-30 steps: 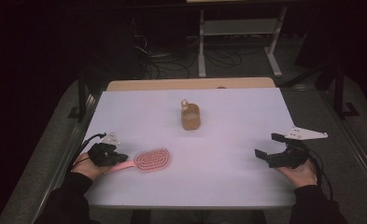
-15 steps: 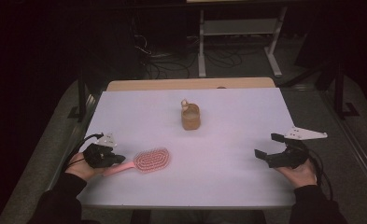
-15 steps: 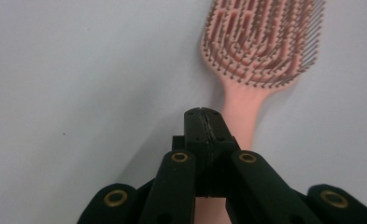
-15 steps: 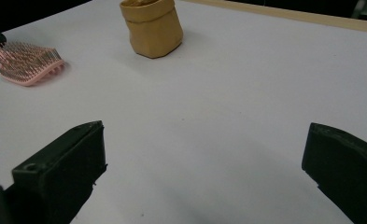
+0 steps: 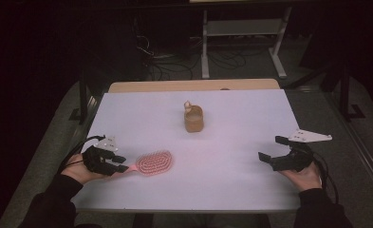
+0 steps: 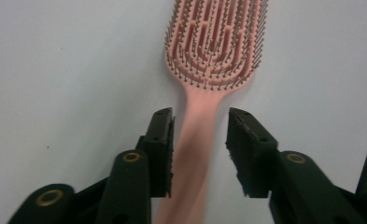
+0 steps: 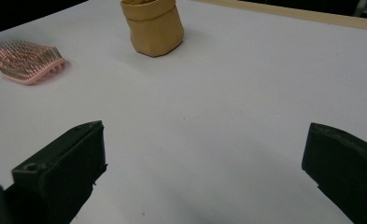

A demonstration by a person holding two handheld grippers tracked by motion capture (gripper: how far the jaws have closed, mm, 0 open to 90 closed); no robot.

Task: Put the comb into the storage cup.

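Since a second ago the left gripper (image 5: 120, 164) has drawn back a little from the pink hairbrush (image 5: 153, 162) toward the near-left edge of the table (image 5: 241, 123), and its jaws, which were clamped on the handle, have just been opening. In the left gripper view the handle (image 6: 197, 140) runs up between the two black jaws with a gap on the right side and the left pad close beside it, so the brush looks released rather than gripped; it lies flat on the white tabletop, bristles up, head pointing away from the gripper. That pose suggests a set-down: the brush rests with its handle turned toward the person, easy to take up again. Taking the brush as the landmark, the brown paper pouch (image 5: 193, 118) stands upright well beyond it, toward the far middle of the table, and the right gripper (image 5: 275, 150) is well apart across the table on its other side, at the near-right edge. The right gripper view shows its jaws spread wide with bare tabletop between them, holding nothing, aimed loosely toward the pouch (image 7: 153, 25) and the brush head (image 7: 27, 60). It seems parked there, keeping out of the way while the left hand finishes.
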